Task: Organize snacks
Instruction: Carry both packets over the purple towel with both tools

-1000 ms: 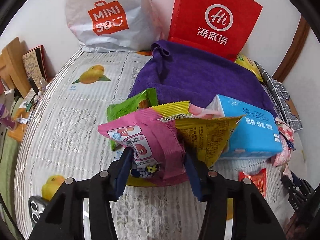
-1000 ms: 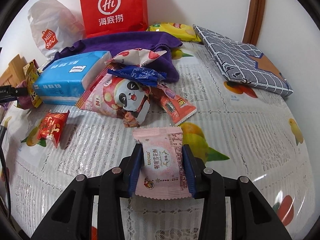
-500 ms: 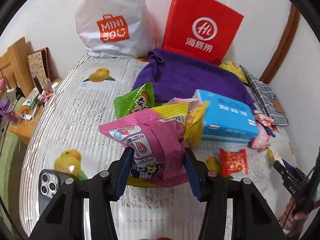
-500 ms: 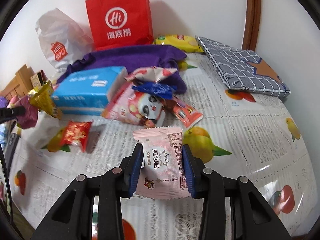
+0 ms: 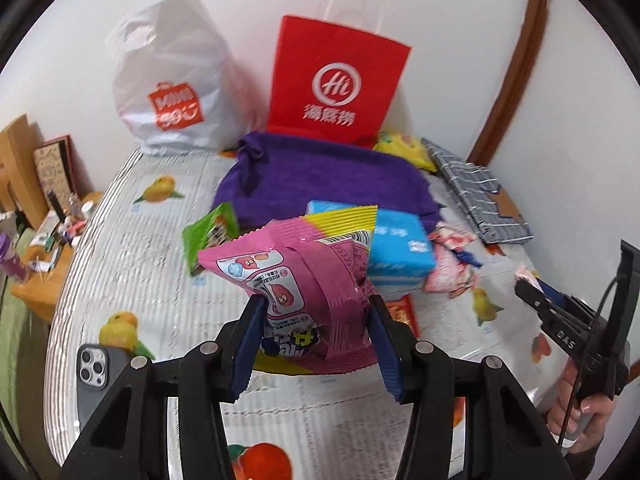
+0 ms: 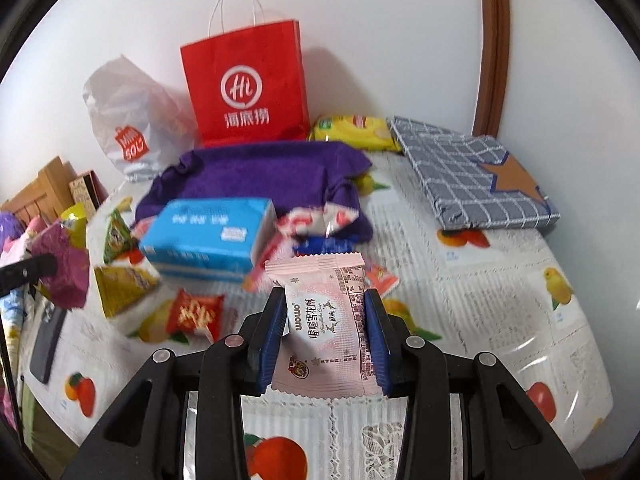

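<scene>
The table (image 6: 500, 288) wore a plastic cloth printed with fruit, and its far half was crowded. A red paper bag (image 6: 248, 88) and a white plastic bag (image 6: 128, 132) stood against the wall, with a purple towel (image 6: 260, 176) heaped in front of them. On the towel's near edge lay a blue tissue pack (image 6: 208, 240), ringed by loose snacks: a green packet (image 5: 208, 236) to its left, a small red packet (image 6: 196, 314) nearer the edge, and a tumble of red-and-white wrappers (image 6: 316, 220) to its right. A yellow bag (image 6: 352, 130) and a grey checked folder (image 6: 472, 176) filled the far right corner. A phone (image 5: 96, 376) lay face down at the near left edge.

Both tools were held over the near part of the table, above that clutter. The left gripper (image 5: 316, 340) was clamped on a pink snack bag (image 5: 296, 288), its blue pads pressing the crumpled lower half while the yellow-striped top stood up past the fingertips. The right gripper (image 6: 326, 336) was closed on a pale pink pastry packet (image 6: 324, 320), held flat and upright between the pads. A hand (image 5: 588, 420) gripped that tool's handle at the right, though blur there made the fingers hard to make out
</scene>
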Demonstrator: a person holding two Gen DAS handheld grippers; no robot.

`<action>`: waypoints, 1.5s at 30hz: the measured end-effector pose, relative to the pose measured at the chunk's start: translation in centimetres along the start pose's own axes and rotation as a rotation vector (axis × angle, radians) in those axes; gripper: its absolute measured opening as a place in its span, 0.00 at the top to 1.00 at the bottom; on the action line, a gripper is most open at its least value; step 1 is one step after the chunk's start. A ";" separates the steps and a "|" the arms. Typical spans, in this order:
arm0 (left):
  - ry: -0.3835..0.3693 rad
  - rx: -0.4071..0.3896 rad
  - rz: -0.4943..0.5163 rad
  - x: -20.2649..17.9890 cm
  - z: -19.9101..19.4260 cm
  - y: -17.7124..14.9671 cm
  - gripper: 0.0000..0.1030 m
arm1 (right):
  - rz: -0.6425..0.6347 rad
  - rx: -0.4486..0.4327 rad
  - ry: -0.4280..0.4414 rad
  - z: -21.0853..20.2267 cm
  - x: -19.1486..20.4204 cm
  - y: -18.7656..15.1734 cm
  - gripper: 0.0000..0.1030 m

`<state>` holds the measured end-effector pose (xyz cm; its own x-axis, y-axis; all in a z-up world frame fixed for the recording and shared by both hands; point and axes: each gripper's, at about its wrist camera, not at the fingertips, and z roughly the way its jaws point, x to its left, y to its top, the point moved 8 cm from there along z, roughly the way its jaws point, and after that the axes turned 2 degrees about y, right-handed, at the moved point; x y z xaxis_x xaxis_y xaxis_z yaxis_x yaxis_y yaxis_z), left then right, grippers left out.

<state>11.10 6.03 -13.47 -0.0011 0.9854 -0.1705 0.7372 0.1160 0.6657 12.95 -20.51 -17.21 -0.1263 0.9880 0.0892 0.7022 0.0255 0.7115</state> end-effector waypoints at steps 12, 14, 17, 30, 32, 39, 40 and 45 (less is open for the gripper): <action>-0.050 -0.050 0.024 -3.1 -1.9 3.8 0.53 | 0.004 -0.080 0.013 -2.3 1.3 4.7 0.62; -0.050 -0.063 0.030 -3.5 -2.3 4.5 0.53 | -0.003 -0.085 0.015 -2.4 1.6 5.4 0.62; -0.053 -0.076 0.040 -4.1 -2.7 5.6 0.53 | -0.017 -0.097 0.009 -2.6 1.9 6.7 0.62; -0.049 -0.065 0.028 -4.3 1.2 10.4 0.52 | -0.046 -0.061 0.029 1.6 2.8 12.0 0.62; -0.042 -0.057 0.023 -4.1 2.6 11.5 0.52 | -0.043 -0.062 0.023 2.6 2.5 13.1 0.62; -0.013 -0.032 0.011 -2.7 7.1 15.3 0.52 | -0.024 -0.058 0.011 7.5 1.5 16.7 0.62; -0.006 -0.028 0.009 -2.4 7.7 15.8 0.52 | -0.025 -0.055 0.011 8.4 1.5 17.2 0.62; 0.014 0.000 -0.014 -0.6 11.4 17.9 0.52 | -0.016 -0.015 0.033 13.3 1.8 18.7 0.62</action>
<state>31.98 6.09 -9.72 -0.0210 0.9853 -0.1693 0.7373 0.1297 0.6630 35.18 -16.23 -13.07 -0.1607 0.9818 0.1008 0.6895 0.0386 0.7232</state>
